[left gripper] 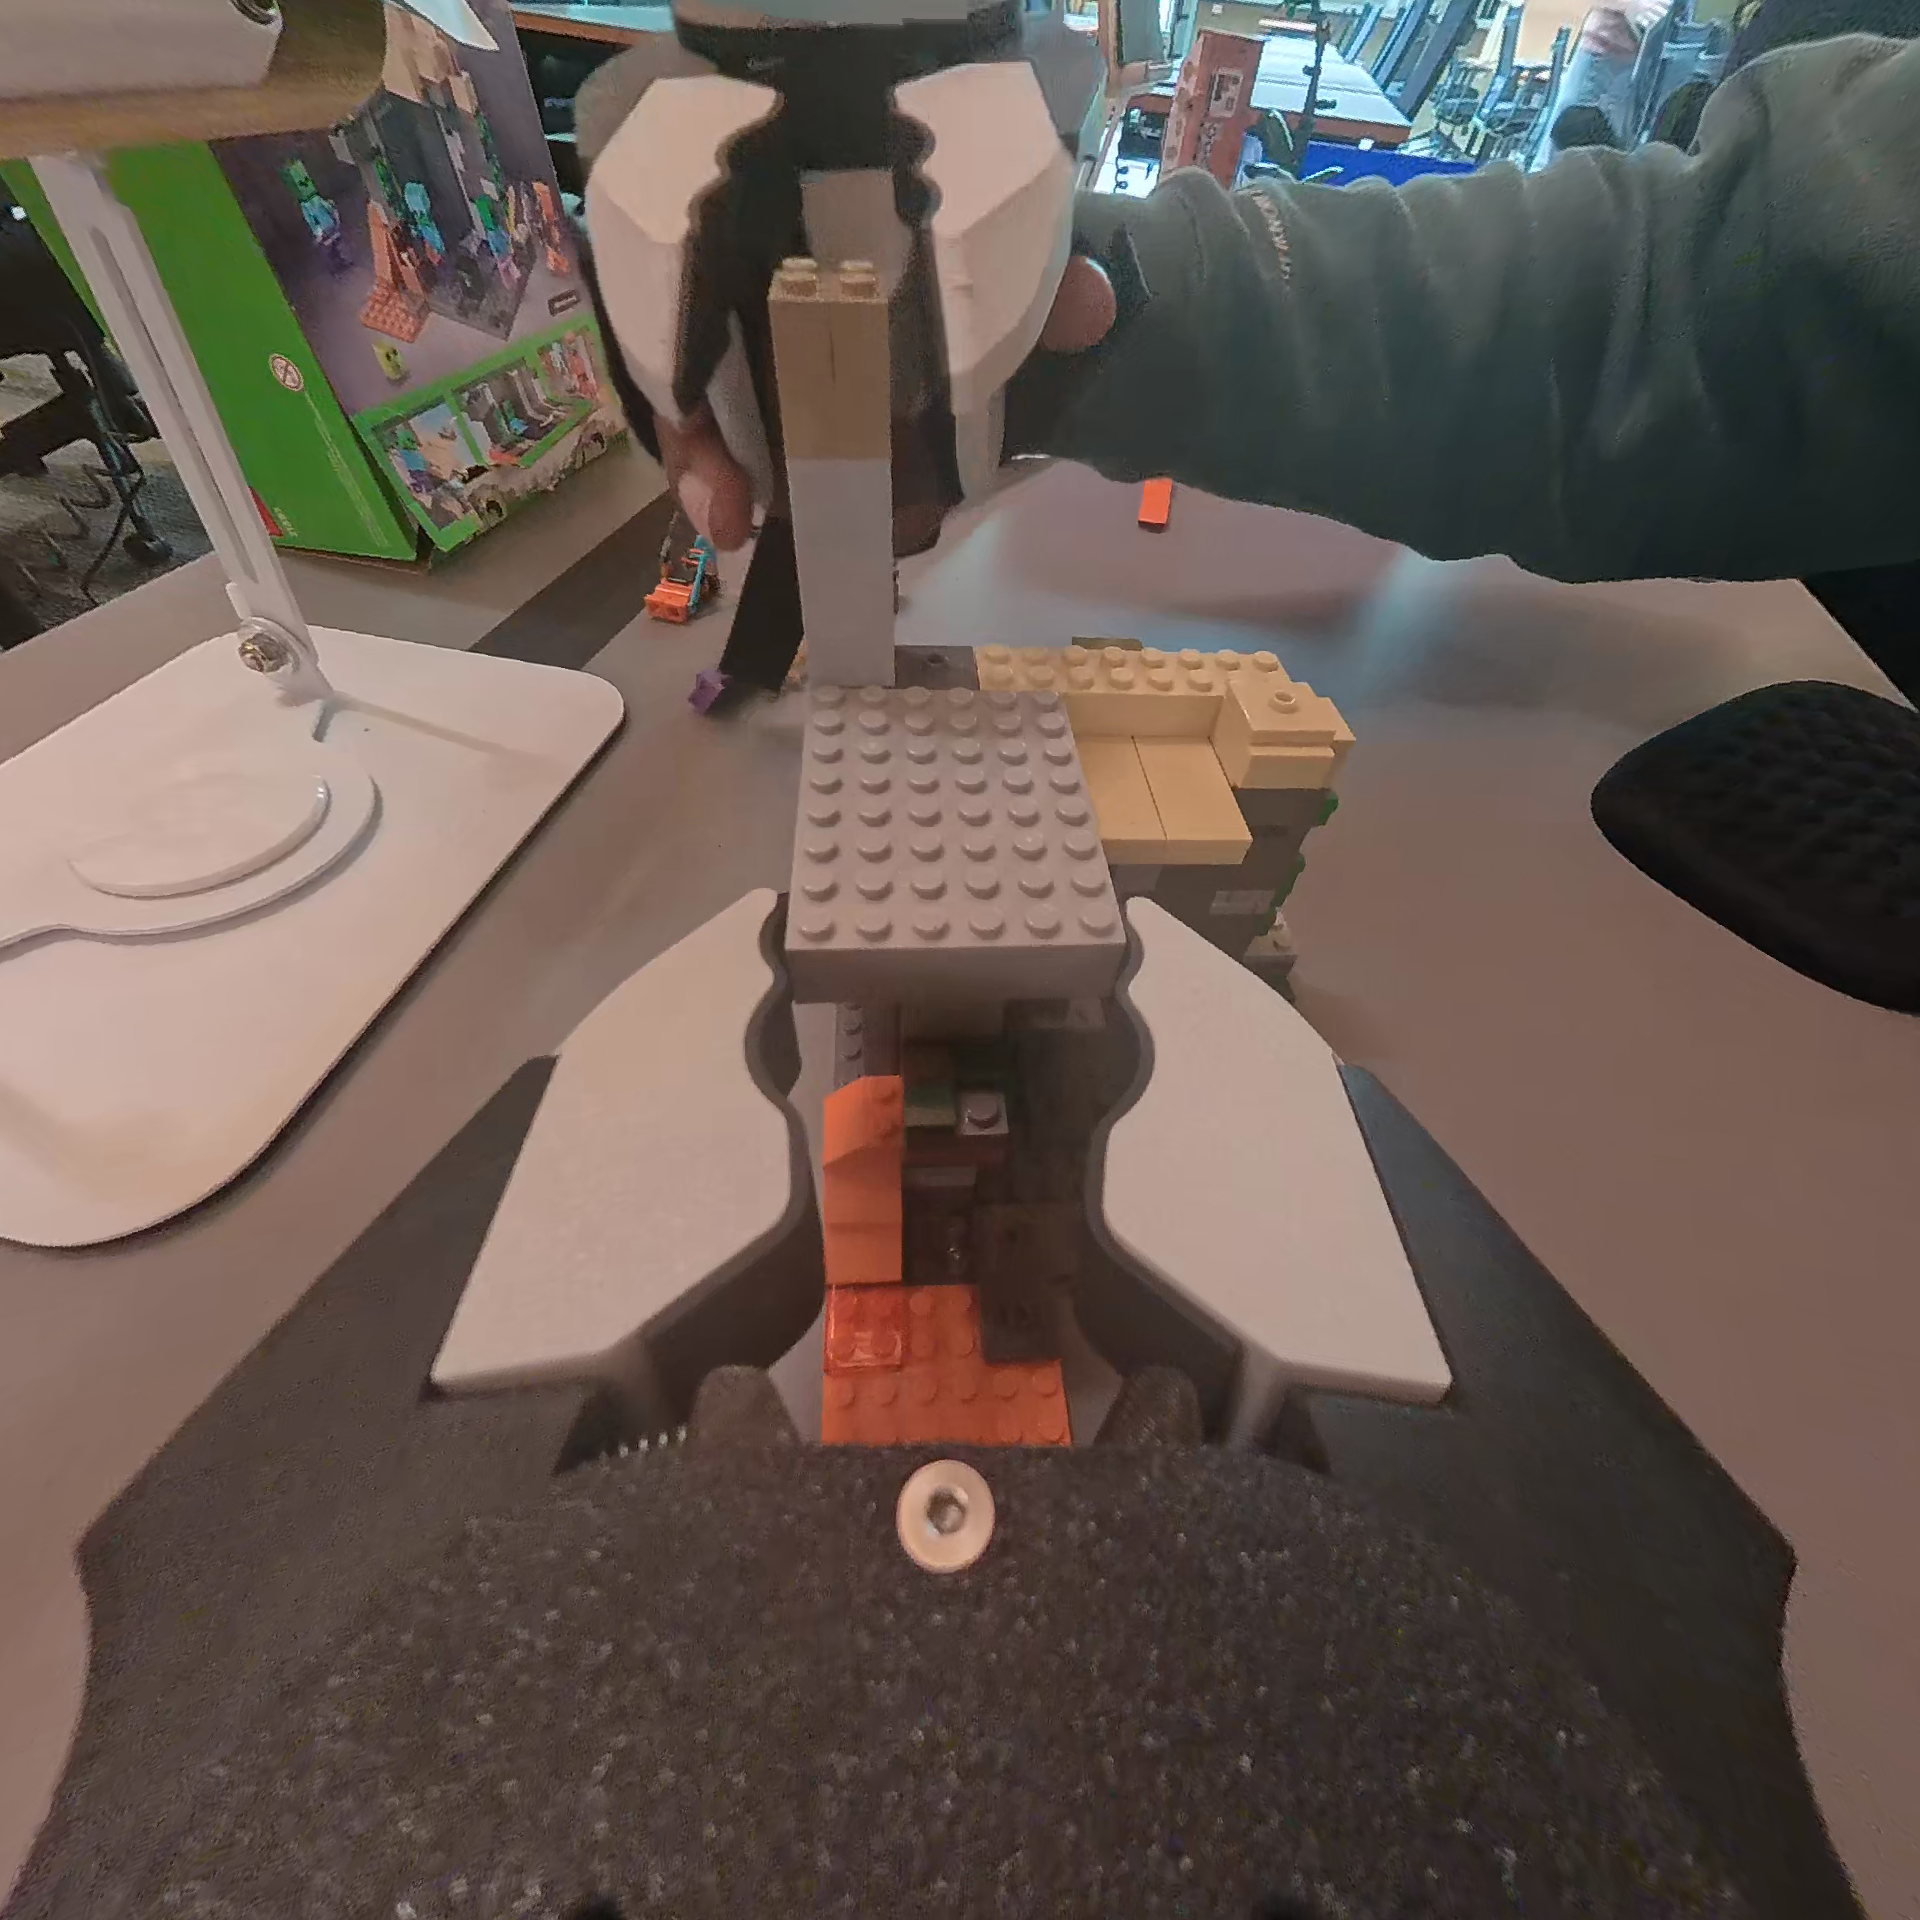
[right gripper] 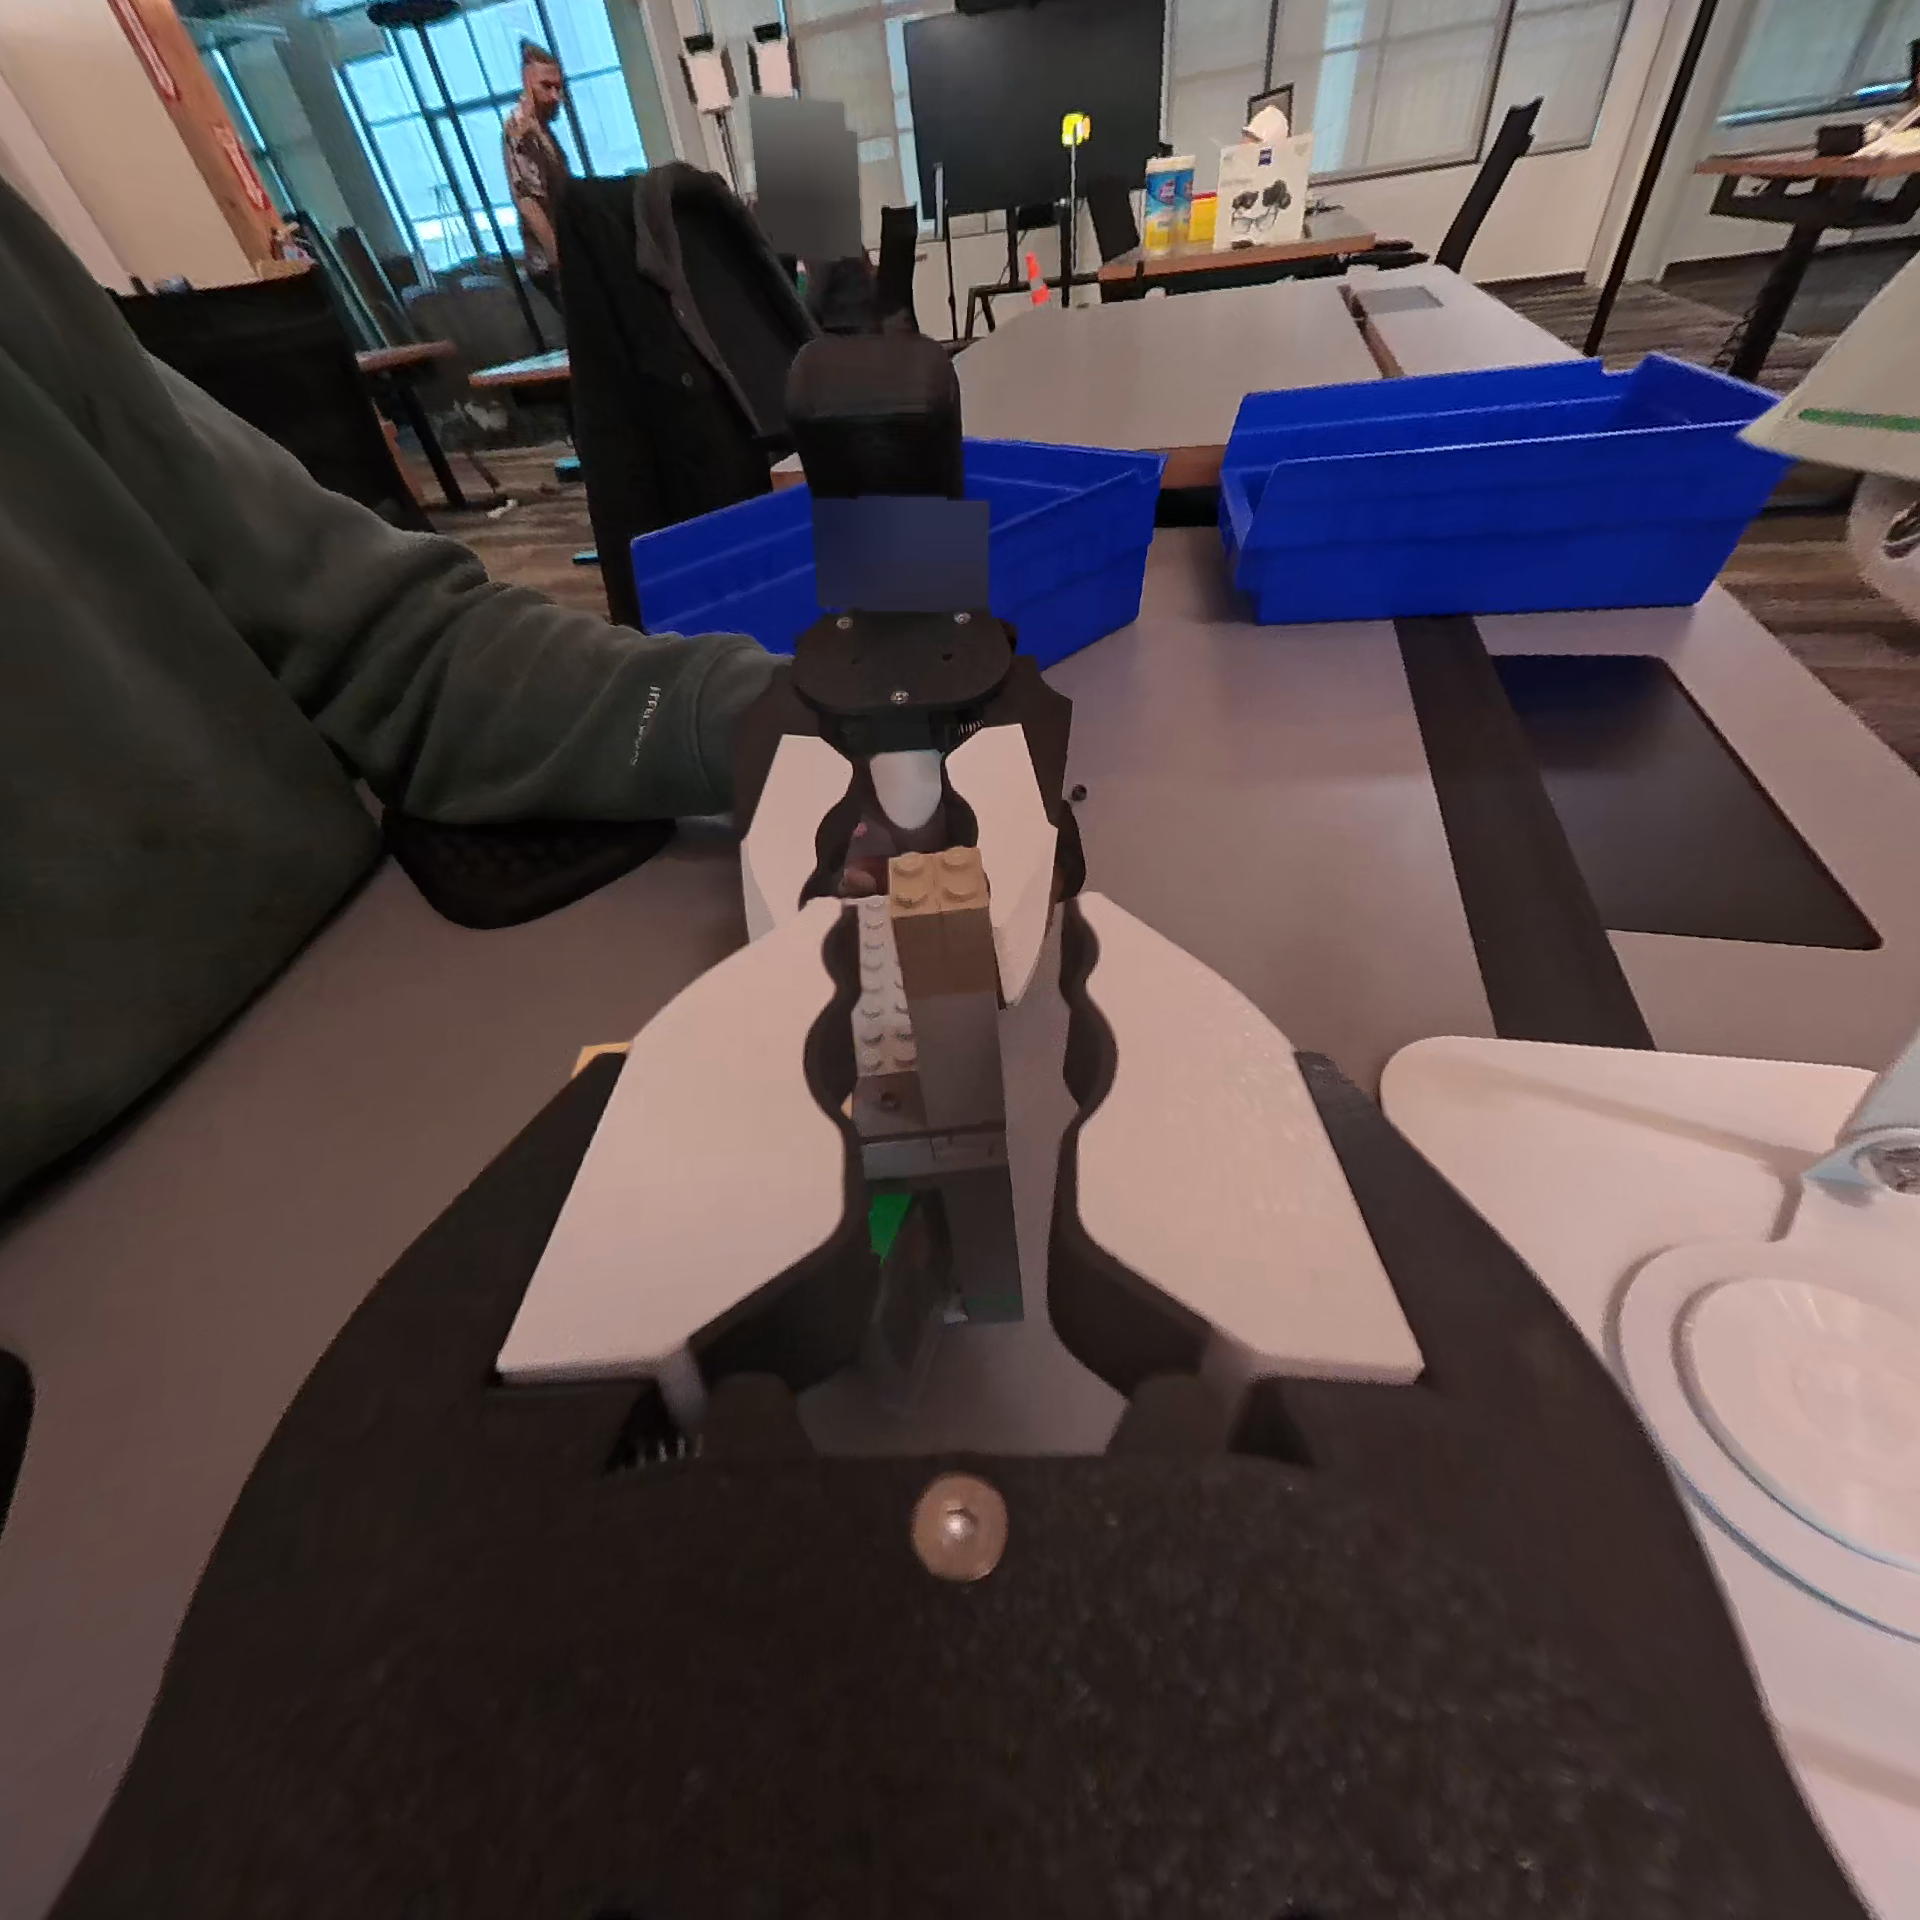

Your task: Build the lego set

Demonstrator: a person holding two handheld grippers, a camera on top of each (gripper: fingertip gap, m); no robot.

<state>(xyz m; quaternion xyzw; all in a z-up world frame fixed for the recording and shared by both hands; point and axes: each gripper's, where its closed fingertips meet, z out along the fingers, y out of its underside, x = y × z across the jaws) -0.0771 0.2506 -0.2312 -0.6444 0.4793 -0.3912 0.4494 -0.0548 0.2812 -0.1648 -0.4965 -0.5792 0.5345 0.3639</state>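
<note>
My left gripper (left gripper: 951,935) clamps the grey studded plate (left gripper: 951,821) while, at twelve o'clock, my right gripper (right gripper: 951,977) stands apart around the upright tan-and-grey pillar (right gripper: 951,987).

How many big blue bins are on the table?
2. One blue bin sits behind the far gripper, partly hidden by it. The other blue bin sits to its right. More may be out of view.
</note>
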